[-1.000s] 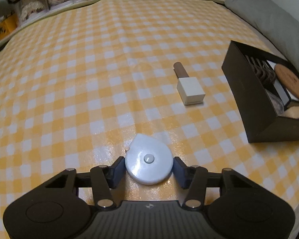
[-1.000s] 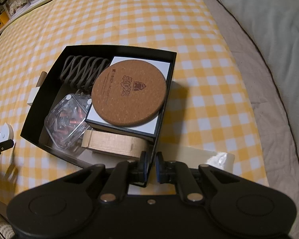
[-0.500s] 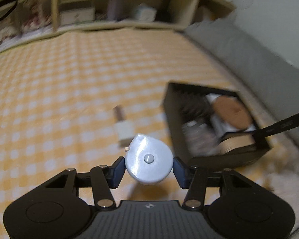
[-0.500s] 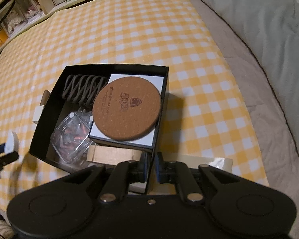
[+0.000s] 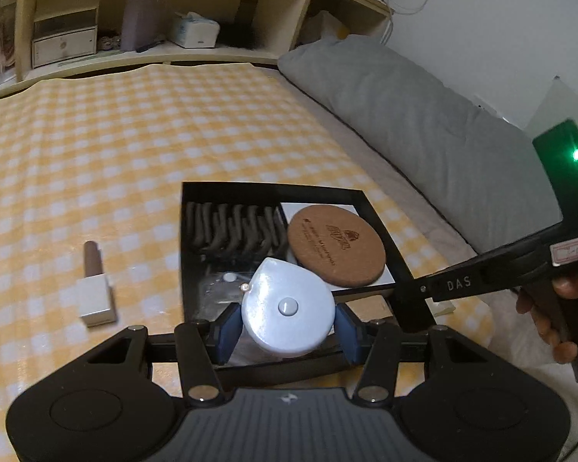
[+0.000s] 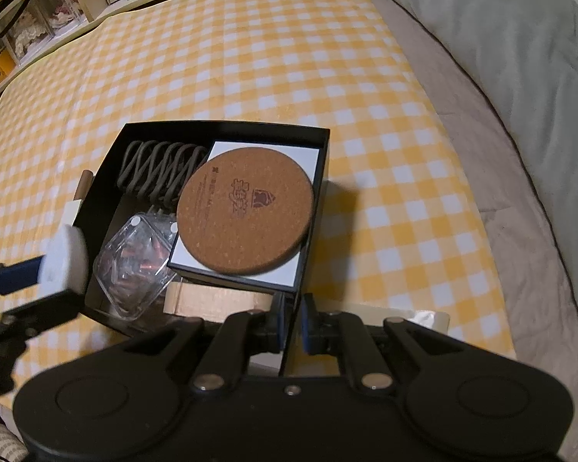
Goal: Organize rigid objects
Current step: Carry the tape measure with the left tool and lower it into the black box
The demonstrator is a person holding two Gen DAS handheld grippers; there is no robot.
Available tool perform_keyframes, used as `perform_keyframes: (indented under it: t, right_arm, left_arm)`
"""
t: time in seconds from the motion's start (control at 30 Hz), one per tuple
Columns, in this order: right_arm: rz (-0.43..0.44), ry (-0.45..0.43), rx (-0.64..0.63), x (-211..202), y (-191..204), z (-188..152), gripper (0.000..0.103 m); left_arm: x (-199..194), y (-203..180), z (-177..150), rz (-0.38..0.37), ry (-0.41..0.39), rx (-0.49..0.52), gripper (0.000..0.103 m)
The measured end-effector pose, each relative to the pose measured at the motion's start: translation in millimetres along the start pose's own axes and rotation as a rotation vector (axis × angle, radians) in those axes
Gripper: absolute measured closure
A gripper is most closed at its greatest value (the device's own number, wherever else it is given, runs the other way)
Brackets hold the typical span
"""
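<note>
With the left gripper [image 5: 287, 329] clamping the white tape measure [image 5: 287, 310] above the box's [image 5: 381, 227] near-left corner and the right gripper [image 6: 291, 321] pinched on its near wall, lower over the clear case [image 6: 135, 265], clear of the coaster [image 6: 244, 210], before releasing.

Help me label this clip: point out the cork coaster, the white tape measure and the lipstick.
cork coaster [image 6: 245, 211], right wrist view, centre of top face.
white tape measure [image 5: 287, 306], left wrist view, centre button.
lipstick [image 5: 95, 299], left wrist view, white cap.
</note>
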State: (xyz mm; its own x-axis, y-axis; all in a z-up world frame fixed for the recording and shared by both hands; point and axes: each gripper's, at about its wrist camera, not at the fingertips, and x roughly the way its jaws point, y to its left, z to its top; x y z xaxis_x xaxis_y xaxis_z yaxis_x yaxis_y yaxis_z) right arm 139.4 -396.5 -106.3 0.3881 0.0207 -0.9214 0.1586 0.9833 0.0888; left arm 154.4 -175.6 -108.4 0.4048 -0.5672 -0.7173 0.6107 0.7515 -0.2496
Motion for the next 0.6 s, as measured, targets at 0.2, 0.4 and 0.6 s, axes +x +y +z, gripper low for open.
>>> perform_keyframes:
  t: [0.2, 0.4, 0.6]
  right_arm:
    - [0.0, 0.004, -0.001, 2, 1, 0, 0.094]
    - [-0.004, 0.008, -0.002, 4, 2, -1, 0.094]
    - [-0.003, 0.012, -0.002, 4, 2, -1, 0.094]
  left_arm:
    - [18, -2, -5, -0.014, 0.021, -0.005, 0.05]
    - [23, 12, -10, 0.006, 0.002, -0.054, 0.046]
    - [24, 12, -7, -0.018, 0.071, -0.031, 0.037]
